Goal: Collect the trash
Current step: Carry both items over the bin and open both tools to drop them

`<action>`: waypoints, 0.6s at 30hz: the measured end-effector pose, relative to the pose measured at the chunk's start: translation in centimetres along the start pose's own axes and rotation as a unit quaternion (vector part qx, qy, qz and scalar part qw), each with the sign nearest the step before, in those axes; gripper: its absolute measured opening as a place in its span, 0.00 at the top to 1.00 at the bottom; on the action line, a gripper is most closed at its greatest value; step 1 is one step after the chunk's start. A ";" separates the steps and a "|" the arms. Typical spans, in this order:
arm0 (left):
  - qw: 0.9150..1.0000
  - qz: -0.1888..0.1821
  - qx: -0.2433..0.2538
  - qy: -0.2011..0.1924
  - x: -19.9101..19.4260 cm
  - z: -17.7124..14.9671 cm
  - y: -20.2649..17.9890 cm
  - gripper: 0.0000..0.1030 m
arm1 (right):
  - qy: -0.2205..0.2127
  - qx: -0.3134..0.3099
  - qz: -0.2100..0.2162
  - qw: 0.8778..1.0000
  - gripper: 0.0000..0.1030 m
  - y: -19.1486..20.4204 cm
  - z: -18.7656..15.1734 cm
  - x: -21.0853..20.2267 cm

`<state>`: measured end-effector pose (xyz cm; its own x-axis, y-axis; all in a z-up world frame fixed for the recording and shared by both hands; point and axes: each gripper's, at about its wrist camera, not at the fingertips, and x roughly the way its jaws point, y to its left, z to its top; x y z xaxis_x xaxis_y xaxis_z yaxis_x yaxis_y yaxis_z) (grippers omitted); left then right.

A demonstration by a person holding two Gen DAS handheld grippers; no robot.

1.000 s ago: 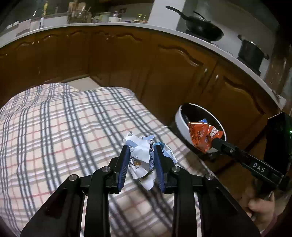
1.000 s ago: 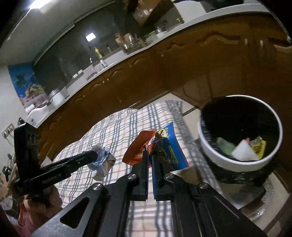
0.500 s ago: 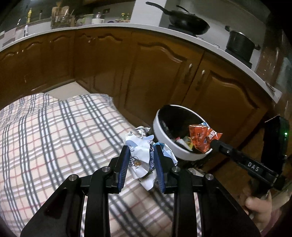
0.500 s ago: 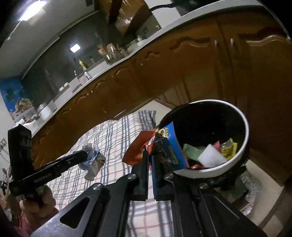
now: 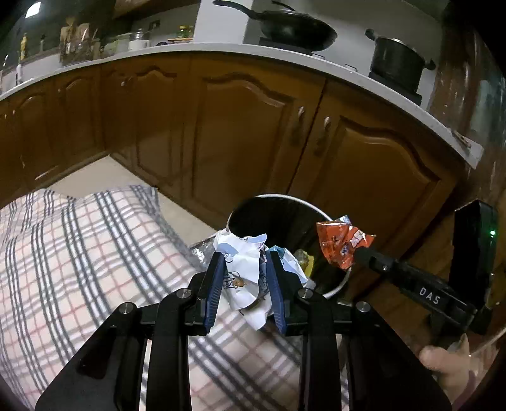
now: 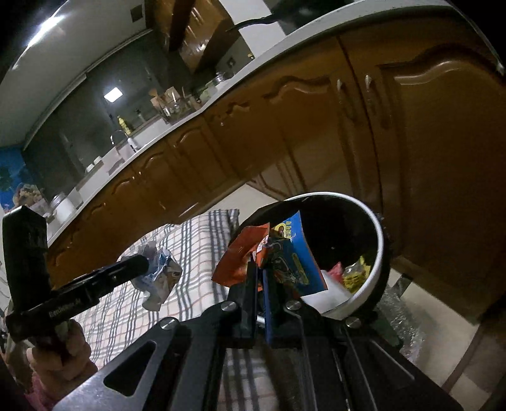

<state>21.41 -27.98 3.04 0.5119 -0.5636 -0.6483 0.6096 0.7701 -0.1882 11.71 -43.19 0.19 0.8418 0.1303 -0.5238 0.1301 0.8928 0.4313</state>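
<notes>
My left gripper (image 5: 243, 272) is shut on a crumpled white and blue paper wrapper (image 5: 245, 268), held over the edge of the checked cloth, just short of the bin's rim. It also shows in the right wrist view (image 6: 161, 278). My right gripper (image 6: 260, 268) is shut on an orange and blue snack packet (image 6: 284, 253), held over the near rim of the bin; the packet shows in the left wrist view (image 5: 343, 243) too. The round bin (image 6: 378, 253), white-rimmed with a black liner, holds several bits of trash. It shows in the left wrist view (image 5: 335, 284).
A checked cloth (image 5: 79, 253) covers the surface on the left. Brown cabinet doors (image 5: 246, 142) stand close behind the bin under a white counter with a pan (image 5: 294, 28) and a pot (image 5: 398, 61). Pale floor (image 6: 442, 332) lies around the bin.
Both grippers have moved toward the bin with their trash still held. The bin has grown closer and more central in both views.
</notes>
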 end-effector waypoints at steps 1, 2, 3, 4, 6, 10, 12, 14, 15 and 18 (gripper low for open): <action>1.000 -0.001 0.001 0.000 0.3 0.2 -0.2 0.75 | 0.000 0.001 -0.001 1.000 0.97 -0.3 0.2 0.0; 1.000 -0.001 0.001 0.001 0.6 0.5 -0.4 0.75 | 0.000 0.001 -0.003 1.000 0.97 -0.6 0.4 0.1; 1.000 -0.002 0.000 0.002 1.0 0.9 -0.6 0.75 | 0.000 0.001 -0.004 1.000 0.97 -0.6 0.6 0.1; 1.000 -0.005 -0.001 0.005 1.6 1.2 -0.7 0.75 | 0.002 0.001 -0.006 1.000 0.97 -0.8 0.8 0.3; 1.000 -0.008 -0.004 0.012 2.6 1.9 -1.0 0.75 | 0.005 -0.001 -0.009 1.000 0.97 -1.1 1.3 0.6; 1.000 -0.009 -0.002 0.024 4.8 3.1 -1.5 0.75 | 0.017 -0.006 -0.017 1.000 0.97 -1.7 1.9 1.4; 0.999 -0.012 0.000 0.033 5.9 3.5 -1.7 0.74 | 0.025 -0.007 -0.023 0.999 0.97 -2.0 2.1 2.1; 0.999 -0.010 0.001 0.037 6.7 3.7 -1.9 0.74 | 0.034 -0.007 -0.028 0.999 0.97 -2.4 2.4 2.7; 0.999 -0.009 0.002 0.041 7.1 3.8 -1.9 0.74 | 0.037 -0.008 -0.031 0.999 0.97 -2.5 2.4 3.0; 0.999 -0.008 -0.002 0.054 8.7 3.7 -1.9 0.74 | 0.048 -0.012 -0.038 0.998 0.97 -2.9 2.5 3.9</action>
<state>26.98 -35.44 0.50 0.4347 -0.5404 -0.7204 0.6139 0.7631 -0.2020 15.90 -46.40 -1.24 0.7761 0.1014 -0.6225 0.1780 0.9116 0.3705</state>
